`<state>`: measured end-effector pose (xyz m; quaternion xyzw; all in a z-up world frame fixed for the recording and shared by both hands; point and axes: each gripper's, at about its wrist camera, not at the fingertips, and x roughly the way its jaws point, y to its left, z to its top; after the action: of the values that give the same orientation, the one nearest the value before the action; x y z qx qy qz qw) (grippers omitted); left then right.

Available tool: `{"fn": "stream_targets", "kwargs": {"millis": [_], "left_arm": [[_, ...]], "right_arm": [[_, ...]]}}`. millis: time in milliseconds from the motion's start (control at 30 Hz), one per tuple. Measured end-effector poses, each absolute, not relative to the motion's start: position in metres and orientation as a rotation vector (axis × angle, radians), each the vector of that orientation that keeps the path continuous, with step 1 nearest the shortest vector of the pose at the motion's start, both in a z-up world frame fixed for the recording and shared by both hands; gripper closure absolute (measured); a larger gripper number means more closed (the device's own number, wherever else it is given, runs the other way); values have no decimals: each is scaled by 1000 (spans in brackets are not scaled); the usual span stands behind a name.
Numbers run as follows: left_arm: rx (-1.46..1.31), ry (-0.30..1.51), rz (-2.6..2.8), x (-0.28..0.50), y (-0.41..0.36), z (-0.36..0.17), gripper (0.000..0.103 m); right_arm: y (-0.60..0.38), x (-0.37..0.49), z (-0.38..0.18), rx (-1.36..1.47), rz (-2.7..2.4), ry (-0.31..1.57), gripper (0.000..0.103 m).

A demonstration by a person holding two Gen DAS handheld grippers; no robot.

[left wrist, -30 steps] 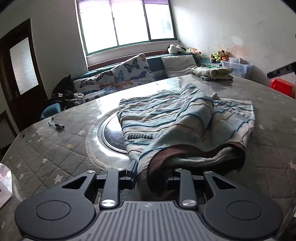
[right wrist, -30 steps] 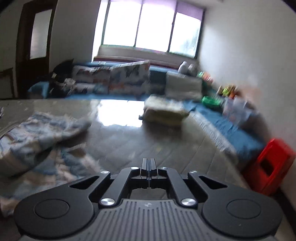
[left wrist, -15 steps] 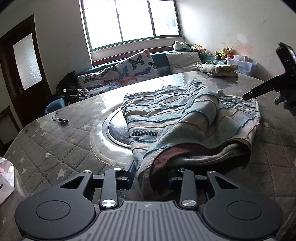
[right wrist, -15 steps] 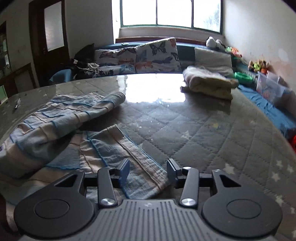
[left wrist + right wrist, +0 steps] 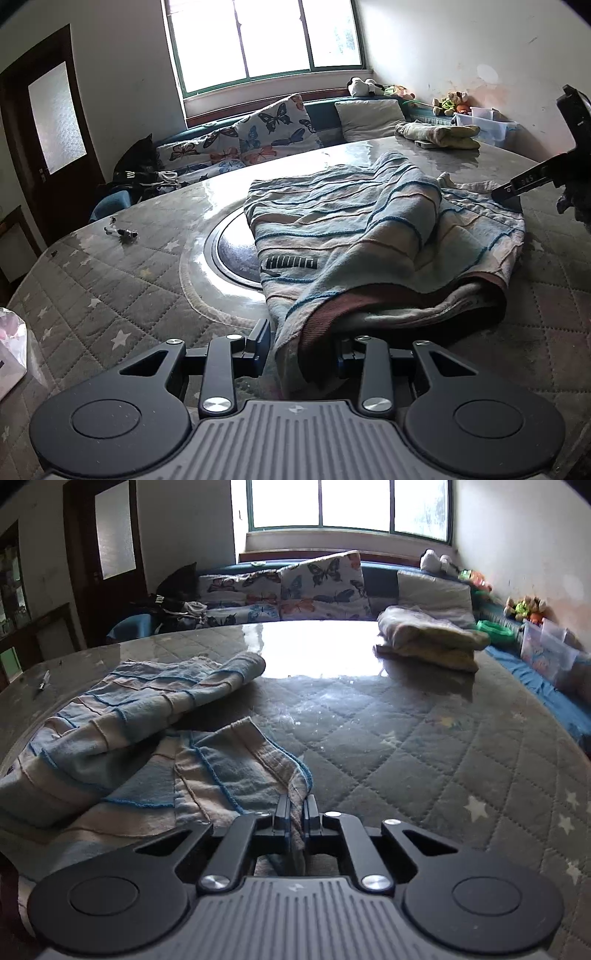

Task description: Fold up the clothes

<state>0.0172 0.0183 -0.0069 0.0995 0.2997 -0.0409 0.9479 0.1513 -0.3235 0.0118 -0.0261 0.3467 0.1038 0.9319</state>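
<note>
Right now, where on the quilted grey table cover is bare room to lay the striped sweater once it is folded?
The widest bare patch of quilted grey table cover lies right of the blue-and-cream striped sweater, in front of the folded pale yellow-green cloth pile. A smaller patch lies left of the round dark inset. The middle is crowded.

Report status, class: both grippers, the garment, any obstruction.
Right gripper shut on blue-and-beige striped knit sweater edge. Left gripper open, straddling its hem. Folded pale-yellow garment lies apart, not obstructing.
</note>
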Motion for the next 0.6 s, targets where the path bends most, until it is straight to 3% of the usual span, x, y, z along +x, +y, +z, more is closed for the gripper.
{"fn": "stream_targets", "kwargs": {"millis": [600], "left_arm": [[206, 598, -133, 18, 10, -7, 66]], "right_arm": [[-334, 85, 101, -214, 66, 397, 98]]}}
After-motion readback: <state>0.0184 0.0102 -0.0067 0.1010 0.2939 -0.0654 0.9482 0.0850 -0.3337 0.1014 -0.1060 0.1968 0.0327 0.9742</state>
